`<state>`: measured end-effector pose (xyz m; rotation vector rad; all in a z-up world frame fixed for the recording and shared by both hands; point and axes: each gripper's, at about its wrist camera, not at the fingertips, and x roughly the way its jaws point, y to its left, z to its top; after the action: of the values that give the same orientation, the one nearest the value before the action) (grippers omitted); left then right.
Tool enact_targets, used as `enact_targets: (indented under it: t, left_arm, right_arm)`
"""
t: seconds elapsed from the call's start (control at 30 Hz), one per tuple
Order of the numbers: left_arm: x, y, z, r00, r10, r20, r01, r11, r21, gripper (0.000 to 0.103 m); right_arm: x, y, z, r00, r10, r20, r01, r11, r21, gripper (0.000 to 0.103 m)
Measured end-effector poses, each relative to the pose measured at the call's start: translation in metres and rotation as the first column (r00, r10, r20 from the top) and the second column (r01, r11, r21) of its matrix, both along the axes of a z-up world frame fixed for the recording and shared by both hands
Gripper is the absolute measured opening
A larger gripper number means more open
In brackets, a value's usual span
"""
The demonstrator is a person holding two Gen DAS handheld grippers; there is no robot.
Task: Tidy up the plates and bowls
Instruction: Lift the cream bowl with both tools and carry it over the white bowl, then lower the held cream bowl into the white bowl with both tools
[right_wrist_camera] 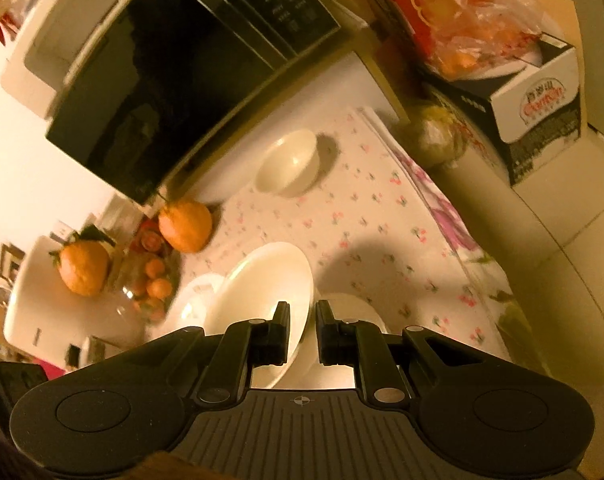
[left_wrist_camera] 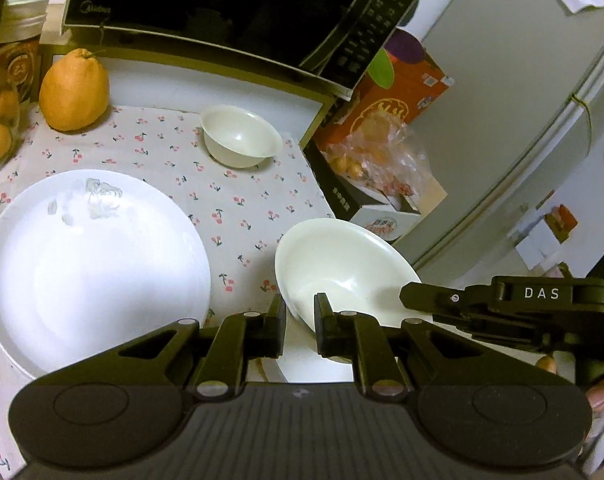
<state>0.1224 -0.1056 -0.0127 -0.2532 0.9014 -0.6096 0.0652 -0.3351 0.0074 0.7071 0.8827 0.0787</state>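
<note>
While the left gripper [left_wrist_camera: 300,312] has its two fingers pinched on the near rim of the large white bowl [left_wrist_camera: 341,264], the right gripper [right_wrist_camera: 303,320] is clamped on the same bowl [right_wrist_camera: 262,300], one finger inside the rim and one outside. In the left wrist view the other gripper's black finger, marked DAS, reaches the bowl's rim from three o'clock. The bowl sits tilted, and whether its base touches the cloth cannot be told.

At nine o'clock of the bowl in the left view, close beside it, lies the big white plate [left_wrist_camera: 90,272], flat on the cherry-print cloth [left_wrist_camera: 238,200]. At eleven o'clock, well apart, the small white bowl [left_wrist_camera: 240,136] stands upright on the same cloth; in the right view it [right_wrist_camera: 288,164] lies at twelve o'clock of the fingers.

Beyond it hangs the black microwave [left_wrist_camera: 222,4], and a large orange citrus fruit [left_wrist_camera: 74,90] rests on the cloth at ten o'clock. At two o'clock an orange carton [left_wrist_camera: 397,96] stands past the table edge, with a plastic bag of fruit [left_wrist_camera: 381,156] before it.
</note>
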Motion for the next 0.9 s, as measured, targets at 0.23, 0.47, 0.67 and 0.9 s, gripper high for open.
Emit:
enact_targets:
  t: [0.23,0.47,0.67,0.9]
  left_arm:
    - [-0.011,-0.009,-0.007,1.0,-0.005,0.022,0.003,0.994,0.107,0.013]
    - [-0.016,-0.015,-0.01,1.0,-0.01,0.006,0.009,0.988,0.157,0.013]
    - [-0.021,-0.024,-0.011,0.999,-0.031,0.022,0.025,0.976,0.216,0.013]
    - [-0.022,-0.027,-0.016,0.999,-0.036,0.011,0.032,0.969,0.245,0.014]
  right_arm:
    - [-0.002,0.01,-0.002,0.998,0.037,-0.055,-0.041,0.997,-0.069,0.014]
    - [-0.001,0.018,-0.001,0.992,0.066,-0.105,-0.081,0.986,-0.143,0.014]
    - [0.0,0.025,-0.006,0.985,0.077,-0.151,-0.108,0.973,-0.205,0.014]
    - [0.001,0.028,-0.01,0.981,0.088,-0.175,-0.128,0.963,-0.239,0.014]
